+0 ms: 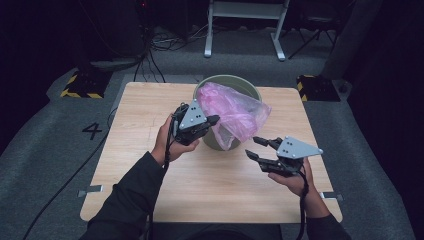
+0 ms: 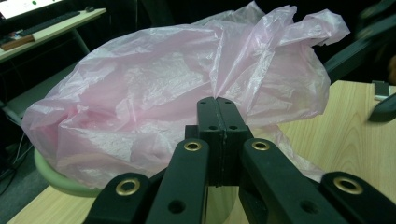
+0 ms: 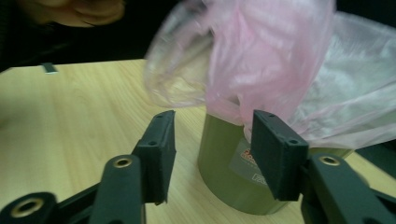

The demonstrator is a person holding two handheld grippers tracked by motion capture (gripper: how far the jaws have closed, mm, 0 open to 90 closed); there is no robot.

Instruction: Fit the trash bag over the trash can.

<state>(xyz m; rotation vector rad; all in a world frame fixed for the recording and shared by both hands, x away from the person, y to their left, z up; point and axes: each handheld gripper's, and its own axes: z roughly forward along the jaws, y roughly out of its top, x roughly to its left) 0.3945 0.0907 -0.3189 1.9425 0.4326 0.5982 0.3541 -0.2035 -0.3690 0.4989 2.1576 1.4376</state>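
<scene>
- We see a pale wooden table [image 1: 150, 130] on grey carpet [image 1: 45, 135].
- We see a white metal frame [image 1: 245, 25] and yellow-black striped blocks [image 1: 82, 85] behind.

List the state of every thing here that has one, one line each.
pink plastic bag: crumpled, draped over the bin's rim, not yet spread out, pinched at a fold.
green bin: upright on the table, mouth covered by the bag.
left gripper: shut on the bag.
right gripper: open, nothing between its jaws.
</scene>
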